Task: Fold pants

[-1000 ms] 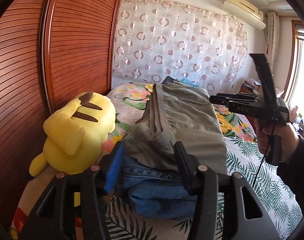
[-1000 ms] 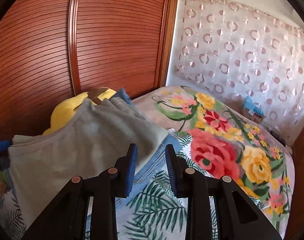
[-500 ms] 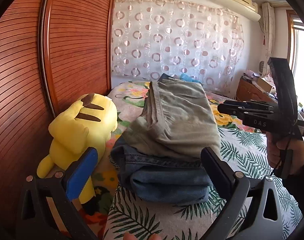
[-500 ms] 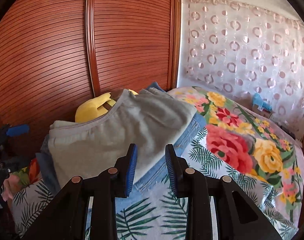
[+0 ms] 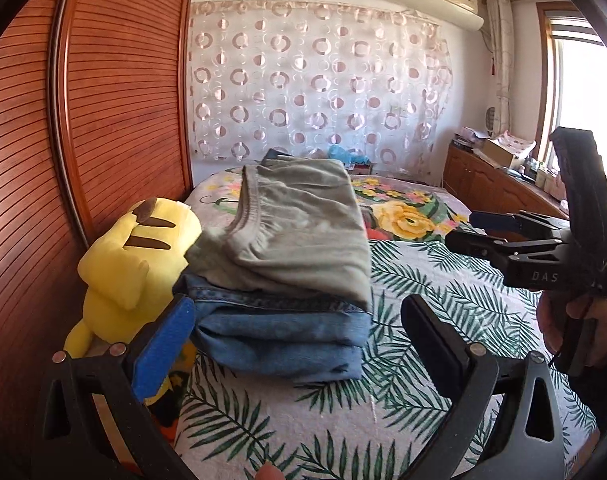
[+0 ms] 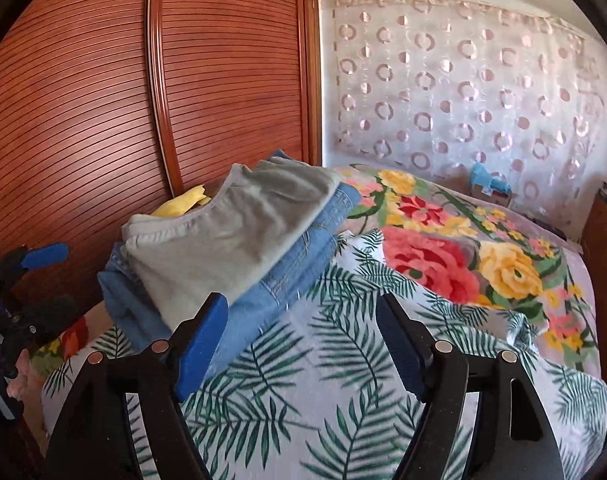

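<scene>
L gripper jaws spread wide, holding nothing, just short of the stack. R gripper jaws also wide, empty, beside it. 2 folded pants on bed: grey pants atop jeans. 1 yellow plush touching stack.

**Only one word to read: "DAS"**

The sole legible lettering in the room is "DAS", printed in pale capitals on the black body of the right gripper, on the flat side of its frame just ahead of the handle, at the right of the scene. It shows only in the left wrist view. In the right wrist view there is a faint mark on the left gripper at the far left edge, too small and cut off to read.
</scene>
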### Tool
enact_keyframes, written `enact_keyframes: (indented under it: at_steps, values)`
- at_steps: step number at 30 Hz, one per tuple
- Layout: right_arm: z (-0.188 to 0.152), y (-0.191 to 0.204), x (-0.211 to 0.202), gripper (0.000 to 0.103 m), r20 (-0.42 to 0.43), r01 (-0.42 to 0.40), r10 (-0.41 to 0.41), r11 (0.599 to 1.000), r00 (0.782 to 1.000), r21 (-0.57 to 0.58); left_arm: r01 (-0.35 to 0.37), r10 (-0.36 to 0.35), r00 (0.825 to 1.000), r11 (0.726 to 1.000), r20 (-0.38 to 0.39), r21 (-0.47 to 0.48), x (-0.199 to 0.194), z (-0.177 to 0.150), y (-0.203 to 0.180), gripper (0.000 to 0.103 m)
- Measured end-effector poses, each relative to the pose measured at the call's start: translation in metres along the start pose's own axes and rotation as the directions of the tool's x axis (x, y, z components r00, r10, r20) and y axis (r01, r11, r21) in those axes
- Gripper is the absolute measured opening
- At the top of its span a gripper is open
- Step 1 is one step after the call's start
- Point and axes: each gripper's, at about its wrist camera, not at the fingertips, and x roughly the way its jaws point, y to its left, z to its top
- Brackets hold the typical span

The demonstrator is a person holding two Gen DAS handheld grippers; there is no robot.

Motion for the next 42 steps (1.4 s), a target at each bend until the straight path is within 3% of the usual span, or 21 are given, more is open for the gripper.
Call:
enact_keyframes:
  at_steps: [7,12,30,42]
  values:
    - [-0.024,0.007,-0.048,0.083,0.020,0.043,-0.043,0.998,0.999,0.042,0.016,-0.015,1.000,0.999,-0.023,0.039,-0.007,-0.005,-0.022,0.103]
    - [-0.039,0.015,-0.078,0.088,0.028,0.091,-0.093,0.994,0.995,0.062,0.070,-0.068,0.997,0.996,-0.036,0.049,-0.014,-0.010,-0.039,0.103]
    - [-0.092,0.028,-0.153,0.089,0.026,0.273,-0.282,0.946,0.959,0.173,0.174,-0.170,0.984,0.979,-0.052,0.109,-0.034,-0.022,-0.105,0.103]
    - [-0.115,0.036,-0.187,0.089,0.026,0.303,-0.321,0.917,0.947,0.260,0.194,-0.186,0.980,0.973,-0.072,0.124,-0.050,-0.035,-0.132,0.103]
